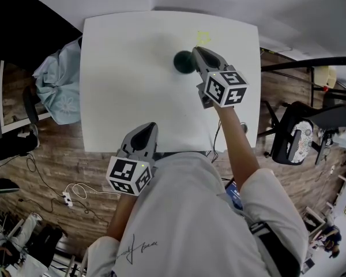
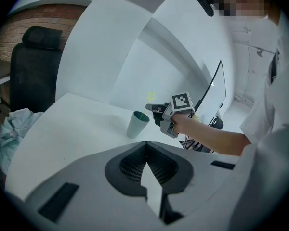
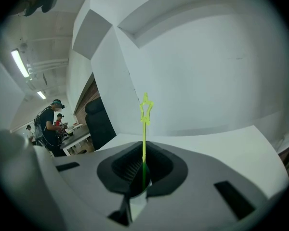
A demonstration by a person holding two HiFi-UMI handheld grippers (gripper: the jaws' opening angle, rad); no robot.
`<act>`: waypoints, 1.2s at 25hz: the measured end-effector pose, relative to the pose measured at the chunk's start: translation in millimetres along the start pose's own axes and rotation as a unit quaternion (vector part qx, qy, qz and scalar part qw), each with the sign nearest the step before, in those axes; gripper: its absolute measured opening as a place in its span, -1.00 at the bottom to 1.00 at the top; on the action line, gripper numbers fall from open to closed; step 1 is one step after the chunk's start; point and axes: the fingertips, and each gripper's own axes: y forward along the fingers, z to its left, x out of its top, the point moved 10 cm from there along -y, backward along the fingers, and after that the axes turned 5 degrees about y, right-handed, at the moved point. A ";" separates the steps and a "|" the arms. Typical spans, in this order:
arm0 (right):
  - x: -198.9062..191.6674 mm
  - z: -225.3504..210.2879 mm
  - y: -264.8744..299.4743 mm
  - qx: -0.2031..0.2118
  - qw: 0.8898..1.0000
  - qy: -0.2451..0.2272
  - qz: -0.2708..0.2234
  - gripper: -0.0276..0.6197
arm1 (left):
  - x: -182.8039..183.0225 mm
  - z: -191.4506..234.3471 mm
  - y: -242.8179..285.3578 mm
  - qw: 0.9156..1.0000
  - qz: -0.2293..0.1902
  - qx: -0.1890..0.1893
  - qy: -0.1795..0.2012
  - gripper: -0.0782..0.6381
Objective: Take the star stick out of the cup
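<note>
A dark green cup stands upright on the white table, towards its far right; in the left gripper view the cup looks teal. My right gripper sits right beside the cup's rim, shut on the thin yellow-green star stick. The stick rises upright between the jaws, and its star stands above the tips. That star shows just beyond the cup. The stick's lower end is hidden, so I cannot tell whether it is still inside the cup. My left gripper hovers at the table's near edge, shut and empty.
A black office chair stands right of the table. A chair draped with pale blue cloth is at the left. Cables lie on the wooden floor. People stand at desks far off in the right gripper view.
</note>
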 end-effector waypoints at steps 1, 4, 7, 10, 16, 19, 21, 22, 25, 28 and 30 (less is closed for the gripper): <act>0.0 0.7 0.2 0.000 1.000 -0.001 0.000 -0.83 | 0.0 0.5 -0.3 1.000 0.000 0.000 0.001 -0.80; 0.4 3.2 -1.6 0.000 1.000 -0.004 0.000 -0.83 | 0.8 -1.6 -2.4 1.000 0.002 0.002 0.014 -0.80; 1.3 4.8 -2.6 -0.004 1.000 -0.010 -0.001 -0.83 | 1.2 -1.7 -3.3 1.000 0.002 -0.003 0.020 -0.80; 4.0 7.1 -4.4 -0.006 1.000 -0.014 -0.003 -0.83 | 2.2 0.5 -3.9 1.000 0.001 -0.008 0.022 -0.80; 8.5 10.1 -8.8 -0.011 1.000 -0.023 -0.006 -0.83 | 2.4 4.2 -4.5 1.000 0.003 -0.014 0.024 -0.80; 11.4 10.6 -11.8 -0.013 1.000 -0.026 -0.009 -0.83 | 3.8 4.4 -5.3 1.000 0.003 -0.015 0.026 -0.80; 13.3 11.5 -13.6 -0.015 0.999 -0.028 -0.011 -0.83 | 4.1 4.2 -5.9 0.999 0.003 -0.018 0.029 -0.80; 14.1 12.2 -14.7 -0.015 0.999 -0.029 -0.012 -0.83 | 3.9 3.7 -6.2 0.999 0.004 -0.019 0.030 -0.80; 16.2 14.5 -17.8 -0.014 0.999 -0.031 -0.015 -0.83 | 3.3 1.8 -6.6 0.999 0.005 -0.023 0.035 -0.80; 18.2 16.4 -20.0 -0.015 0.999 -0.035 -0.018 -0.83 | 2.8 1.2 -6.3 0.999 0.005 -0.026 0.038 -0.80; 19.8 17.0 -22.0 -0.015 0.999 -0.036 -0.020 -0.83 | 2.2 -0.1 -6.2 0.999 0.006 -0.028 0.038 -0.80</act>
